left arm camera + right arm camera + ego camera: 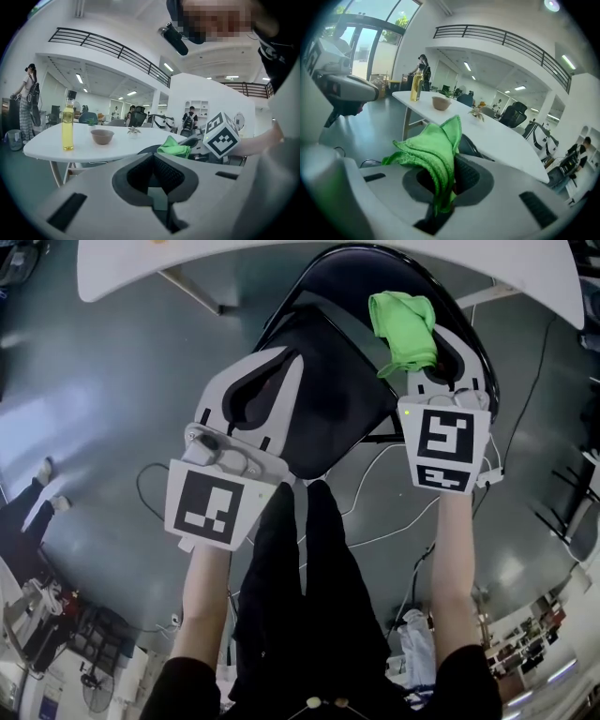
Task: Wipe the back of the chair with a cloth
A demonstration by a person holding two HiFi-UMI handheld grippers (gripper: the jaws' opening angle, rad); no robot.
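Seen from above, the black chair (337,381) stands just ahead of me, its back rim curving toward the white table. My right gripper (427,357) is shut on a crumpled green cloth (405,329) held over the chair's right side. In the right gripper view the cloth (433,152) is pinched between the jaws and stands up out of them, with the chair (469,146) behind it. My left gripper (292,357) hovers over the chair's left side, shut and empty. From the left gripper view (153,161) the cloth (174,148) appears to the right.
A white table (234,259) stands beyond the chair, carrying an oil bottle (68,123), a bowl (102,136) and a small plant (134,131). Cables (375,512) trail over the grey floor near my legs. People (28,101) stand far off.
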